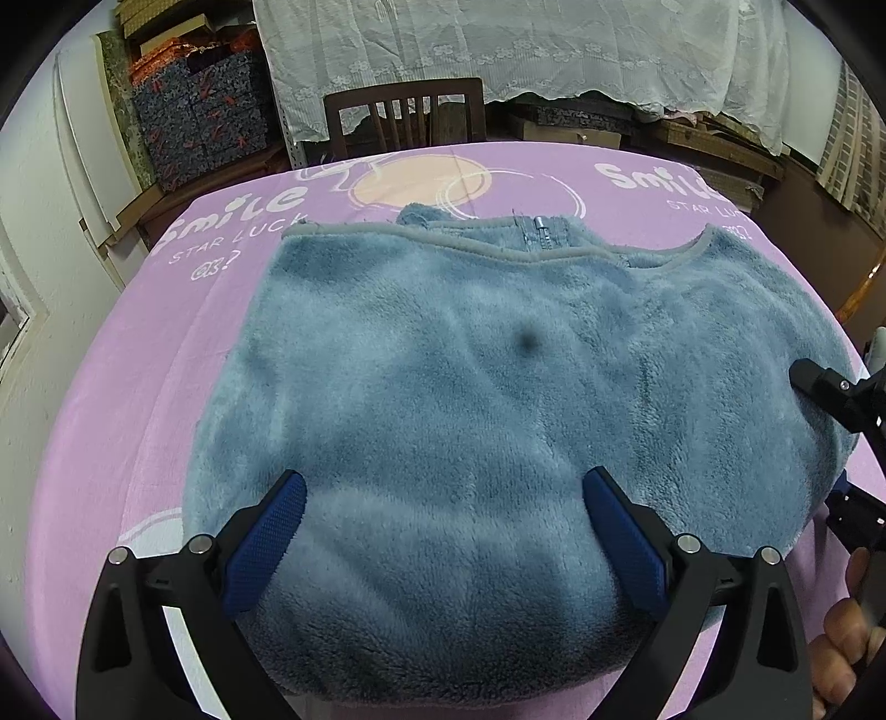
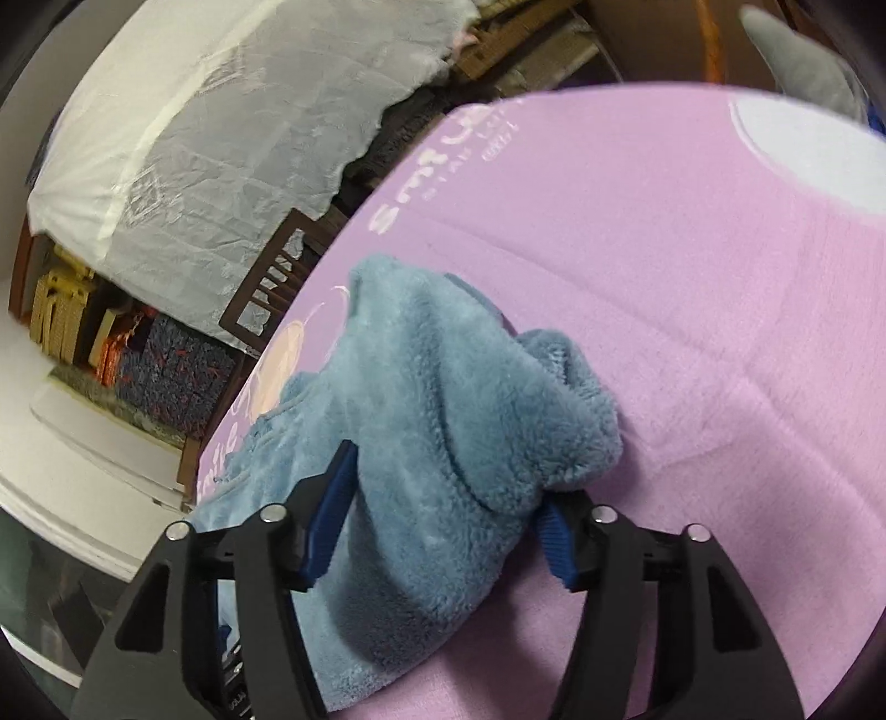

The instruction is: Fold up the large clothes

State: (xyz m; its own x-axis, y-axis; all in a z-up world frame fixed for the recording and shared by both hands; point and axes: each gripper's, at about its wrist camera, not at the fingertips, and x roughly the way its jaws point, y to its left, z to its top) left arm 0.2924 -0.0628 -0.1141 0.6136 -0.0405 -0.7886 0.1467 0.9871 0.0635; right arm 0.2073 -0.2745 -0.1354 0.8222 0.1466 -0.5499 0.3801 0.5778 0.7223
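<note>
Fleece everywhere on this one: the blue fleece garment (image 1: 498,399) lies spread across the pink blanket (image 1: 138,387) that covers the table, its grey-trimmed edge and a short zipper (image 1: 540,232) at the far side. Left gripper (image 1: 443,520) hangs over the near part of the cloth with its jaws spread wide, blue pads (image 1: 271,531) apart and nothing pinched between them. Over at the garment's right edge, the right gripper (image 2: 443,515) has a thick bunched fold of fleece sitting between its fingers (image 2: 332,509); the jaws stand fairly wide around that bulge, and whether the pads actually press on it cannot be told from here. From the left wrist view, the tip of that right tool pokes in at the edge, with the person's hand (image 1: 847,626) below it. A dark wooden chair (image 1: 404,116) stands beyond the table, white lace cloth (image 1: 526,50) draped behind it.
</note>
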